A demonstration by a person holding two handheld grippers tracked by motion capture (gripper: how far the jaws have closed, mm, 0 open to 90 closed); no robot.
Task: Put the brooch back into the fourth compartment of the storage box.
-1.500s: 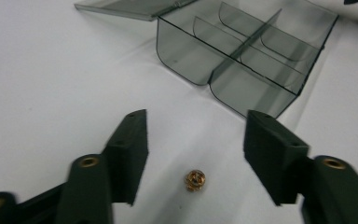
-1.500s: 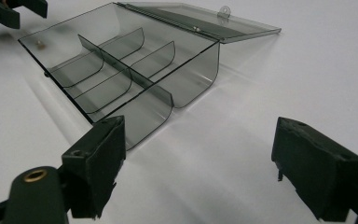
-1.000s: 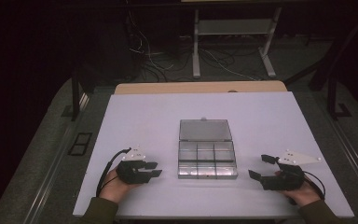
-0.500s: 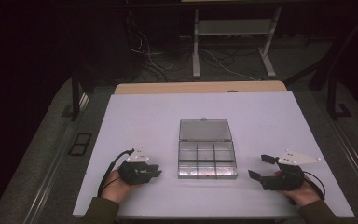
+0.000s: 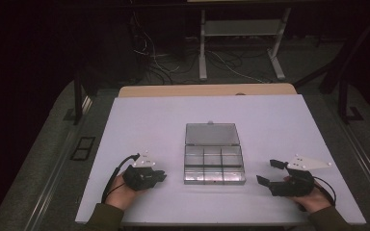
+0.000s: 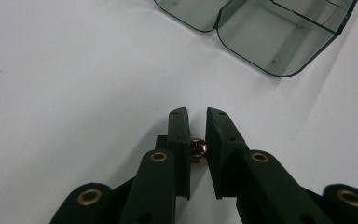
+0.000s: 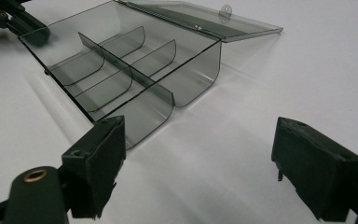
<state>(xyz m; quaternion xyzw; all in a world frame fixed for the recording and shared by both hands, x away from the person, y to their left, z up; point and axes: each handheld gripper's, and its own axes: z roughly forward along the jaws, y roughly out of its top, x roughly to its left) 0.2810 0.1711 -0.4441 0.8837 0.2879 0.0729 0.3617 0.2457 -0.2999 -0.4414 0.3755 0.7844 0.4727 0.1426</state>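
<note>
Tightly pinched in the closing left gripper (image 6: 196, 114): a small, shiny coppery screw (image 6: 198, 149).

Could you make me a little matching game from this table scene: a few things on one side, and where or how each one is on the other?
Things:
1. left gripper
2. right gripper
3. box
4. screw

States:
A. lid open, compartments bare
B. fingers wide apart, nothing between them
C. small and coppery, between two black fingers
D. fingers have just been closing, nearly together

Pairs: 1-D, 2-B, 3-A, 4-C
</note>
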